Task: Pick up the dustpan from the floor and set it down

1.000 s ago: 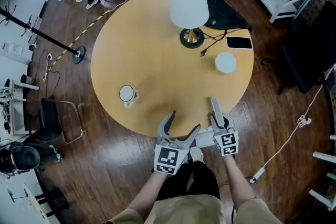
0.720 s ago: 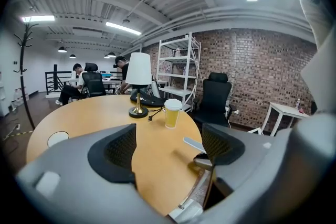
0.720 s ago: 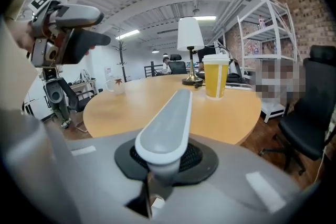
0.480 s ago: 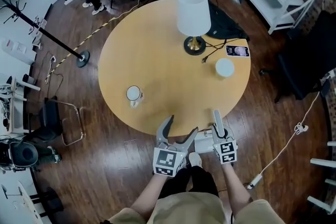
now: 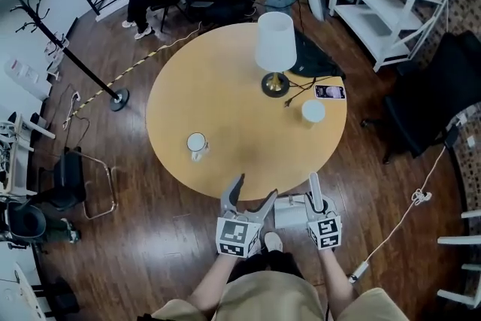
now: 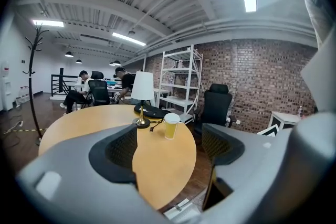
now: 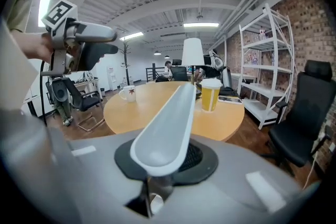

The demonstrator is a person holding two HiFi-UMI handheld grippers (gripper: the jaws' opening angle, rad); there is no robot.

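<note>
Right claw [image 5: 313, 182] risen, clamped on dustpan [image 5: 289, 211]; left claw [image 5: 255, 187] agape, near-level.

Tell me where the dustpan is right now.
Head view, bottom centre: the dustpan, its handle clamped in the right claw, is just right of the left claw, beside the round table's near edge.

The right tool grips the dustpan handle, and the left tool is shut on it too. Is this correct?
Not fully. The right tool grips the dustpan handle, but the left tool is open with nothing between its jaws; the left gripper view shows this.
</note>
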